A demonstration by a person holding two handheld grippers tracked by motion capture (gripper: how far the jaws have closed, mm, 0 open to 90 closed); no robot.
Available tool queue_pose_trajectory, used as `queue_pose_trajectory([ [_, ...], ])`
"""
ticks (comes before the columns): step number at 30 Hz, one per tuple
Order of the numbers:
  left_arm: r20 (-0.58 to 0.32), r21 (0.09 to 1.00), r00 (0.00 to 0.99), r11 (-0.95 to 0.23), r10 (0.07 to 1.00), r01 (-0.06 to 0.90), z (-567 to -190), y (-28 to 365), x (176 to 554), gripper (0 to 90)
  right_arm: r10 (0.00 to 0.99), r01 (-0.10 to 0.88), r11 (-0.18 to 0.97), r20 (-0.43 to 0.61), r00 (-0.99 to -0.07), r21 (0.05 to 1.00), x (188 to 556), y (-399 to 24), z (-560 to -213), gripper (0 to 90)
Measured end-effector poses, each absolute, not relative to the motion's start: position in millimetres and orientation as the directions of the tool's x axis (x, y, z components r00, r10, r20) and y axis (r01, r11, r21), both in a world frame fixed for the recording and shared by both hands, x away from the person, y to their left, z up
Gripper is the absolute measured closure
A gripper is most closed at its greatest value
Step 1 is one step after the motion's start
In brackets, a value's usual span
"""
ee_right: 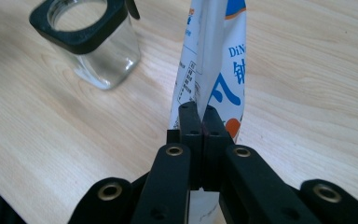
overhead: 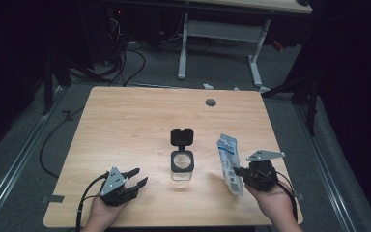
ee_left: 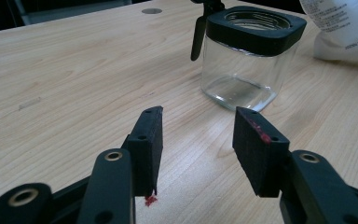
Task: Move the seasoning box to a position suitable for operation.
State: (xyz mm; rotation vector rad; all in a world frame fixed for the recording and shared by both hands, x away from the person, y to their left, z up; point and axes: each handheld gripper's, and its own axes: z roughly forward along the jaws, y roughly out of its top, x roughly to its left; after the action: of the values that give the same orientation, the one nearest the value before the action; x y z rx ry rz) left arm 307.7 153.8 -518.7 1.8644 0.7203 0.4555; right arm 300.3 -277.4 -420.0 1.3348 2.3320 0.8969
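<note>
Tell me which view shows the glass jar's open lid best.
The high view: the jar stands mid-table with its black flip lid tipped back, fully visible. The left gripper view shows the jar close up but the lid only edge-on. The right gripper view shows the jar at the top left, its lid cropped.

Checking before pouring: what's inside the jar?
The jar looks empty: its clear walls and open mouth show bare glass, with the lid flipped back. The table under its base is hidden.

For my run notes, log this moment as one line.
right tongs: shut on white printed plastic pouch | left tongs: open, nothing between | square clear glass jar with black rim: hinged lid open, standing mid-table
</note>
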Motion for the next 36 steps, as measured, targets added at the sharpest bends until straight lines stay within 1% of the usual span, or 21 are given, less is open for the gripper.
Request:
queue_pose_trajectory([
  [6, -0.028, 0.919, 0.753, -0.280, 0.658, 0.279, -520.4, 150.9, 308.4, 52.6, 0.847, 0.713, 0.406, 0.057, -0.528, 0.572, 307.3, -279.5, -410.8, 90.0],
  [7, -0.028, 0.919, 0.753, -0.280, 0.658, 0.279, -520.4, 150.9, 308.4, 52.5, 0.847, 0.713, 0.406, 0.057, -0.528, 0.572, 307.3, -279.5, -410.8, 90.0],
  [8, -0.027, 0.918, 0.755, -0.283, 0.655, 0.278, -520.6, 149.9, 307.8, 52.4, 0.846, 0.734, 0.418, 0.064, -0.529, 0.535, 311.2, -279.3, -407.6, 90.0],
  [11, -0.027, 0.918, 0.757, -0.283, 0.653, 0.277, -520.9, 149.1, 307.4, 52.4, 0.845, 0.744, 0.427, 0.067, -0.531, 0.513, 314.2, -279.2, -405.9, 90.0],
  [12, -0.029, 0.918, 0.759, -0.283, 0.651, 0.278, -521.1, 148.3, 307.2, 52.4, 0.854, 0.765, 0.428, 0.062, -0.517, 0.481, 318.1, -278.6, -403.3, 90.0],
  [17, -0.038, 0.919, 0.767, -0.278, 0.640, 0.278, -521.7, 145.2, 307.5, 52.4, 0.869, 0.795, 0.423, 0.054, -0.492, 0.435, 325.1, -276.2, -400.2, 90.0],
  [18, -0.034, 0.919, 0.774, -0.285, 0.633, 0.274, -522.0, 143.6, 307.5, 52.2, 0.869, 0.805, 0.438, 0.040, -0.493, 0.400, 329.6, -273.8, -399.1, 90.0],
  [23, -0.034, 0.916, 0.781, -0.292, 0.623, 0.273, -523.0, 142.7, 307.1, 51.8, 0.881, 0.838, 0.440, 0.026, -0.472, 0.321, 338.9, -268.2, -398.8, 90.0],
  [29, -0.031, 0.918, 0.792, -0.297, 0.610, 0.264, -523.0, 141.2, 304.4, 51.8, 0.879, 0.851, 0.459, 0.007, -0.476, 0.255, 346.9, -261.6, -396.7, 90.0],
  [36, -0.027, 0.917, 0.801, -0.304, 0.598, 0.258, -523.5, 139.3, 302.8, 51.8, 0.866, 0.848, 0.484, 0.023, -0.500, 0.214, 353.1, -261.3, -394.4, 90.0],
])
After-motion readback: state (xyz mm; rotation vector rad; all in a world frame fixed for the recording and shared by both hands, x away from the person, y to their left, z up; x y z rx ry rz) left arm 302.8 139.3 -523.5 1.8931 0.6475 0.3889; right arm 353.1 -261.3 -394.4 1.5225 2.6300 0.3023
